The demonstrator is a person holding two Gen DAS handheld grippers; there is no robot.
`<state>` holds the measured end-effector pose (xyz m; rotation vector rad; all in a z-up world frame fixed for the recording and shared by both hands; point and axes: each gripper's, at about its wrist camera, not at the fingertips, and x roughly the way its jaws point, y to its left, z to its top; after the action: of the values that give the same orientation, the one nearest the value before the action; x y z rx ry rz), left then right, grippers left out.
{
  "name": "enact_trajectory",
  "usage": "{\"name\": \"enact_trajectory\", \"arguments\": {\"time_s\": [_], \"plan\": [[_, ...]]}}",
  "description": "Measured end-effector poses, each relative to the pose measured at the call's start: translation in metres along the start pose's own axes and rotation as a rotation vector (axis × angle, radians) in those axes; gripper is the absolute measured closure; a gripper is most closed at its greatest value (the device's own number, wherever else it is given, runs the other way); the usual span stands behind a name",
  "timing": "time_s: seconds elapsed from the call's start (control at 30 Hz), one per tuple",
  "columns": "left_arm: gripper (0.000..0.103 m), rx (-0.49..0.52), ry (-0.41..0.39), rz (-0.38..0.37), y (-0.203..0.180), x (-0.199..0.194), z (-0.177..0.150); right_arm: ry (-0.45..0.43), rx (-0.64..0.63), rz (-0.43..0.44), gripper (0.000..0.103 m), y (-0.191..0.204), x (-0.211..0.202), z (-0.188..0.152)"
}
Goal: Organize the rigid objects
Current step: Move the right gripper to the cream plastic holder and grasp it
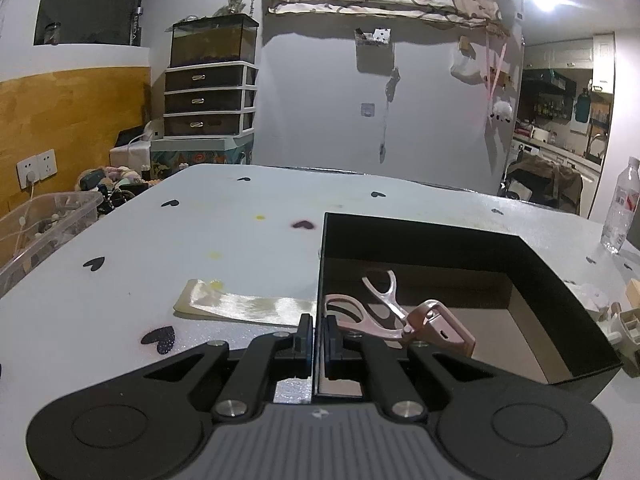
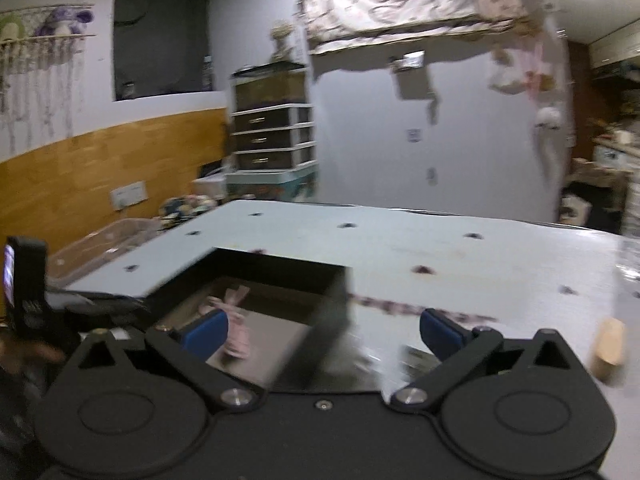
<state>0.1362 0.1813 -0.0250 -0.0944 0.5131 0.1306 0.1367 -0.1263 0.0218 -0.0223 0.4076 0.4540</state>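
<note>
Grey heart-dotted table, cluttered room behind. Black open-top box holds pink scissors. My left hand-held gripper clenched on box wall; right hand-held gripper released.

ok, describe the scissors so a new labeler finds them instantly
Start at the black open-top box on the heart-dotted white table, whose wall the left gripper is clamped on. Inside, on the brown floor near that wall, lie the pink scissors. They overlap a pink rectangular piece, but only the scissors have loop handles.
</note>
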Motion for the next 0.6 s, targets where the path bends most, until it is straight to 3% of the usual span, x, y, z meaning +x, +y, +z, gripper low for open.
{"name": "enact_trajectory", "arguments": {"time_s": [0.2,0.37,0.47,0.6], "plan": [[0.098,-0.008,-0.002,0.011,0.0,-0.003,0.0,-0.007,0.135,-0.138,0.0,-0.048,-0.02,-0.03],[0.098,-0.046,-0.007,0.001,0.003,-0.003,-0.001,-0.017,0.25,-0.306,0.0,-0.089,-0.029,-0.054],[0.099,-0.05,-0.01,0.007,0.002,-0.003,-0.002,-0.023,0.26,-0.336,0.001,-0.1,-0.029,-0.06],[0.099,-0.052,-0.009,0.009,0.002,-0.002,-0.001,-0.031,0.186,-0.311,0.001,-0.09,-0.023,-0.059]]}}
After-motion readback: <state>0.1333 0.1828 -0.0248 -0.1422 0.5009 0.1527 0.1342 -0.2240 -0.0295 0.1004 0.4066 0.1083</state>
